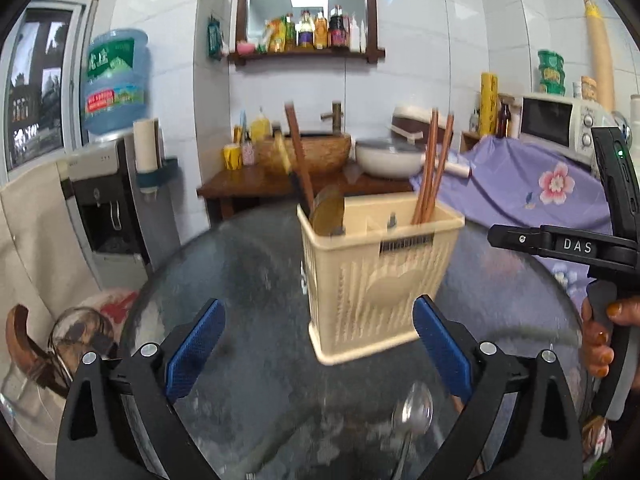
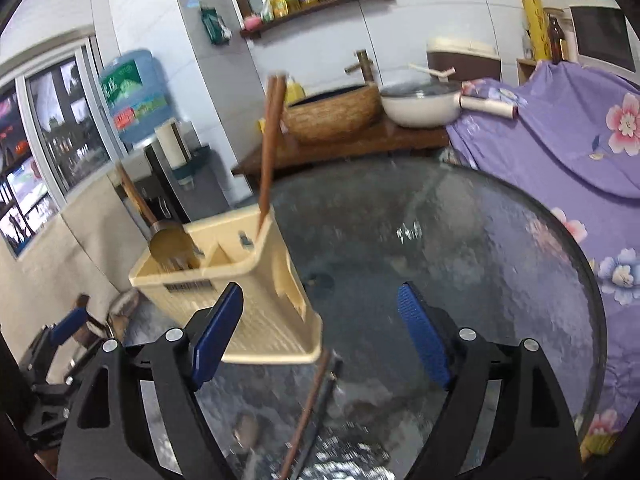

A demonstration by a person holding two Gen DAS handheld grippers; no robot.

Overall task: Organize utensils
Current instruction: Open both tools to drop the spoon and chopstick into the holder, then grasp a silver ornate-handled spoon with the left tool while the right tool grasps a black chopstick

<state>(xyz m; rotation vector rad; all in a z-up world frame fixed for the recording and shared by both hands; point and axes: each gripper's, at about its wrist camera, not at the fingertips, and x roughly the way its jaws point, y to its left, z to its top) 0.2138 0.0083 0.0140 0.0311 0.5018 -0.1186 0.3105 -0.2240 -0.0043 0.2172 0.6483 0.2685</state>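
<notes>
A beige plastic utensil caddy [image 1: 376, 276] stands on the round glass table [image 1: 248, 264]. It holds brown chopsticks [image 1: 432, 168] in its right section and a wooden-handled spatula [image 1: 328, 212] in its left. A metal spoon [image 1: 412, 408] lies on the table near my open, empty left gripper [image 1: 316, 348]. In the right wrist view the caddy [image 2: 256, 292] is ahead to the left, and a brown chopstick [image 2: 308, 404] and a dark utensil [image 2: 320, 404] lie on the glass between the fingers of my open, empty right gripper [image 2: 320, 336].
A water dispenser [image 1: 116, 200] stands left of the table. A wooden sink counter [image 1: 304, 176] with a white pan [image 1: 388, 156] is behind. A purple floral cloth [image 2: 560, 136] covers furniture to the right. A glass jug [image 1: 76, 340] sits at the table's left edge.
</notes>
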